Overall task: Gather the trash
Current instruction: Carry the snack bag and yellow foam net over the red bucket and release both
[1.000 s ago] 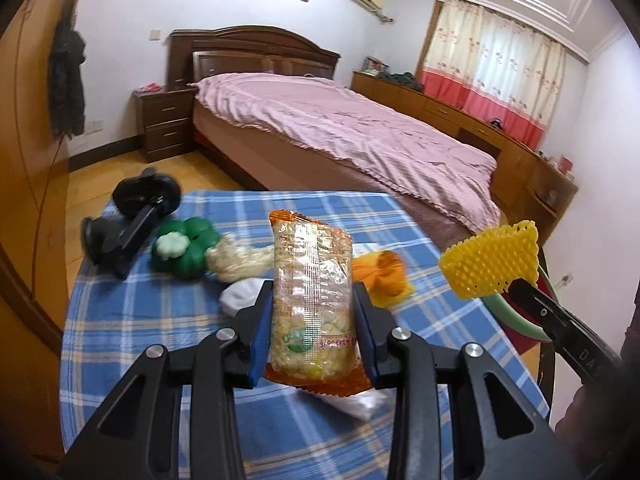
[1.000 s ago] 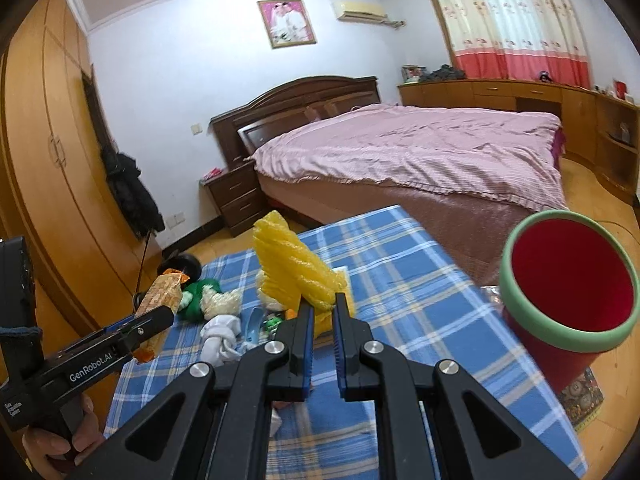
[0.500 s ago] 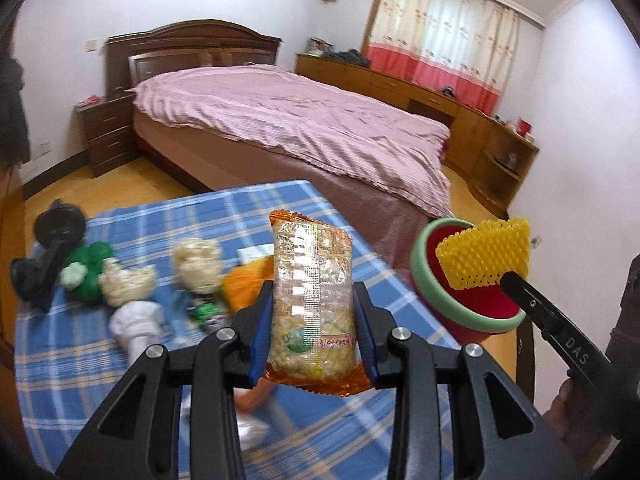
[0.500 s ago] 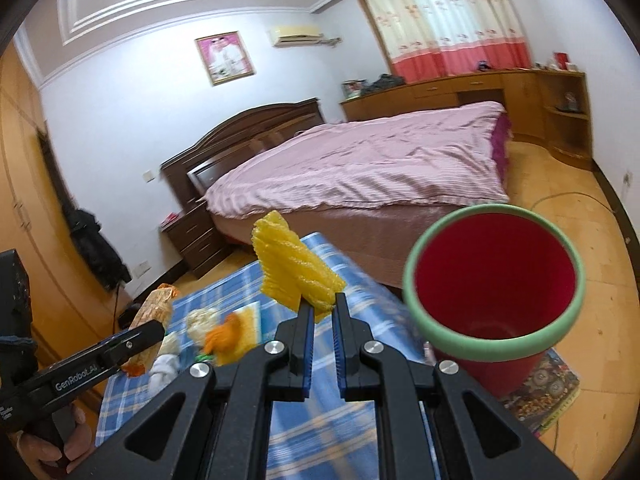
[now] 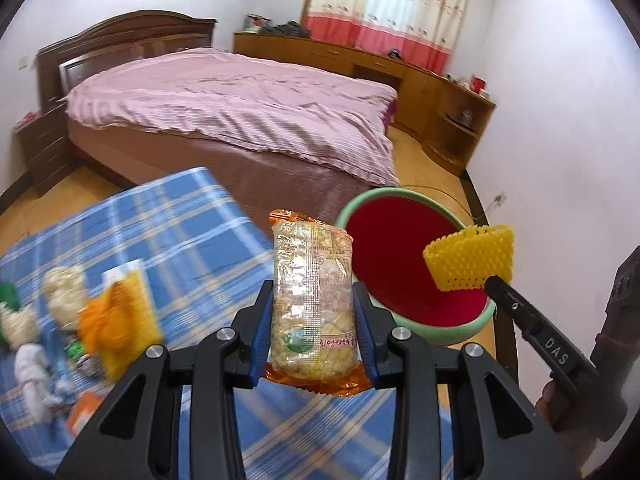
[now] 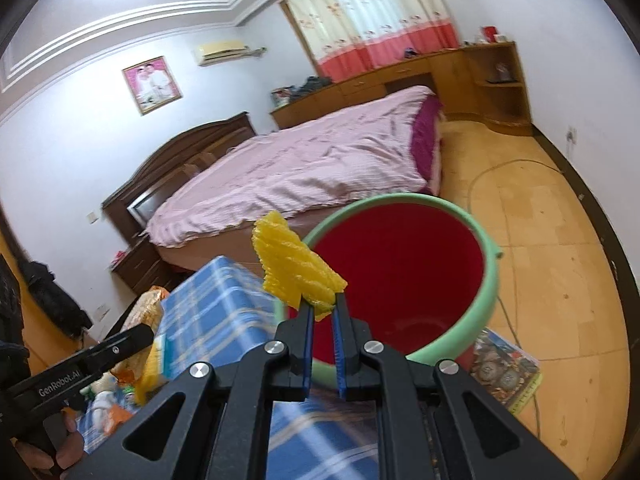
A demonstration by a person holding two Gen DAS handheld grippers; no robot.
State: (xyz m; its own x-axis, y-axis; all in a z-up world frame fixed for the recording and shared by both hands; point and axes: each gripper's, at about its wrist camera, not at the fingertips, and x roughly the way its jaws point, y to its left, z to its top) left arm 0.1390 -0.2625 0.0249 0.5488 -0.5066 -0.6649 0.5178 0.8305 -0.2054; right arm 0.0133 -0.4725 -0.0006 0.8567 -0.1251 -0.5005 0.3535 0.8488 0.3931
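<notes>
Both light and soft: crinkly snack packet (image 5: 313, 304) clamped across its middle by left gripper (image 5: 313, 336), yellow foam net (image 6: 296, 270) pinched at its lower edge by right gripper (image 6: 321, 330), both near red bin (image 6: 490, 280).

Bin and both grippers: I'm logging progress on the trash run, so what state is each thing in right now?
Left gripper: shut on the snack packet, held upright.
Right gripper: shut on the yellow foam net, over the bin's rim.
Bin: upright, open, no trash visible inside.
Table: scraps left on its blue checked cloth, blurred.
Bed: covered with a pink spread.
</notes>
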